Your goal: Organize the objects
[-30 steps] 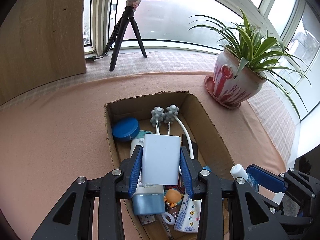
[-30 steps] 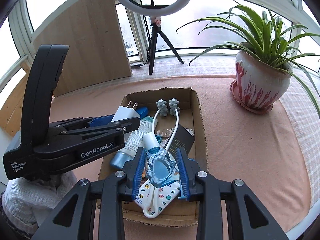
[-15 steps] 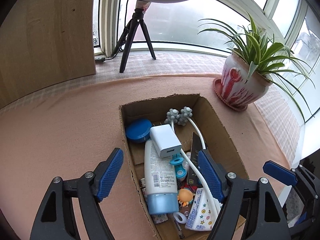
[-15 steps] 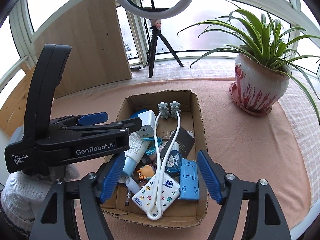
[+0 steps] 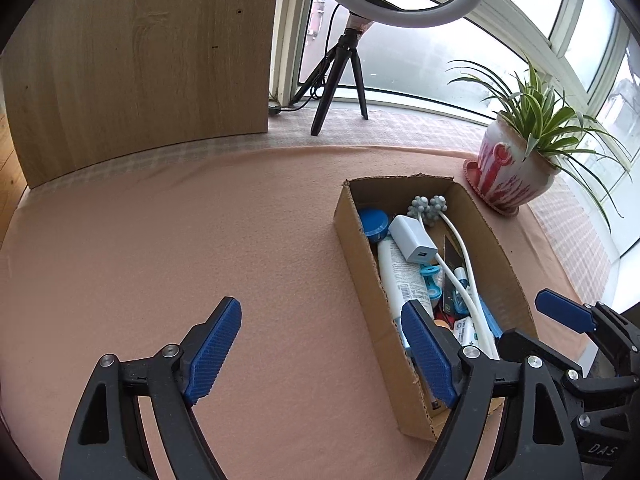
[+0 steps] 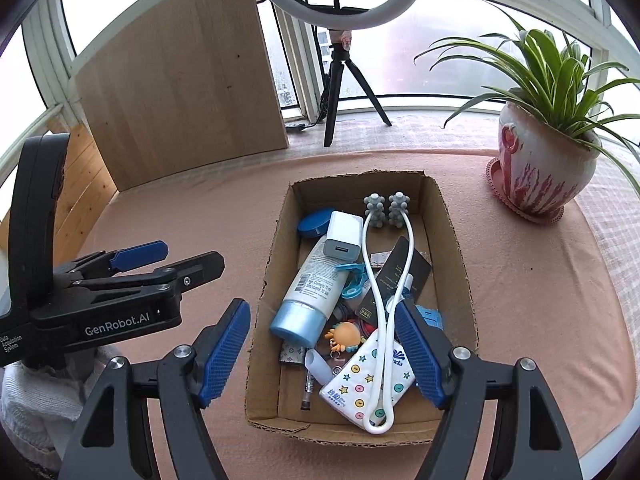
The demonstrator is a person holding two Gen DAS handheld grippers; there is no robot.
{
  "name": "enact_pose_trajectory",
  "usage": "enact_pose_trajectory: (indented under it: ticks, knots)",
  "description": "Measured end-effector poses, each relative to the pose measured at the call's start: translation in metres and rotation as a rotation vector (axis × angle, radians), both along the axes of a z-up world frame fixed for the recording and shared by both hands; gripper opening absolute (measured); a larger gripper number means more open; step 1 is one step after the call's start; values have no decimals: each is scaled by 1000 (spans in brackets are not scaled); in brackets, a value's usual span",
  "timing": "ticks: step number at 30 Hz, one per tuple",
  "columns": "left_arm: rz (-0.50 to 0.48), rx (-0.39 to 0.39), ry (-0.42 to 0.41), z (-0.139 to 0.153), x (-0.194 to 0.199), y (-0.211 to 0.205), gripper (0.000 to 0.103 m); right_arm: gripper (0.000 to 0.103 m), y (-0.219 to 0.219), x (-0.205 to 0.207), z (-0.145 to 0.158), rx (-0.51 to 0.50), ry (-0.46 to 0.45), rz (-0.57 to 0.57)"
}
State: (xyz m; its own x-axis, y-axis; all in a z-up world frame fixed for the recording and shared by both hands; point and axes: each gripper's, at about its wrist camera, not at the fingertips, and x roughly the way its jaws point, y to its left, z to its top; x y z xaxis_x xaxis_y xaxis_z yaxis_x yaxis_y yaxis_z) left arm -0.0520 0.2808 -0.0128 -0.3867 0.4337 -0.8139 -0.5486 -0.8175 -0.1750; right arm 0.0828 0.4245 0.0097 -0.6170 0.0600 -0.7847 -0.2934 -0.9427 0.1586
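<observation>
An open cardboard box (image 6: 456,264) (image 5: 360,268) lies on the pink cloth, filled with small items. In it are a white charger (image 6: 342,236) (image 5: 412,240), a white tube with a blue cap (image 6: 316,280), a white two-ball massager (image 6: 386,208), a blue round tin (image 6: 314,222), a tissue pack (image 6: 360,380) and an orange crab toy (image 6: 346,334). My left gripper (image 5: 319,309) hovers over bare cloth left of the box, jaws opening, nothing between them. My right gripper (image 6: 321,307) stands open above the box's near half, holding nothing.
A potted spider plant (image 6: 540,176) stands right of the box. Behind are a ring light on a tripod (image 6: 340,80) and a wooden board (image 6: 180,92). A white-gloved hand (image 6: 24,400) holds the left tool at the lower left.
Both grippers opened: the left let the white charger drop into the box, the right released a small blue bottle. The left gripper then swung left off the box; the right pulled back slightly.
</observation>
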Motion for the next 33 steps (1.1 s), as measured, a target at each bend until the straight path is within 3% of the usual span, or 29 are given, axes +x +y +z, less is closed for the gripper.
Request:
enact_pose_trajectory:
  ticks: [19,33]
  knots:
    - [145,30,-12,16,18,-175,86,71,-124,-15,10,39,-2,50]
    - [213,11,17,18,22,-268,88,72,-196,-26,4,83,-9,55]
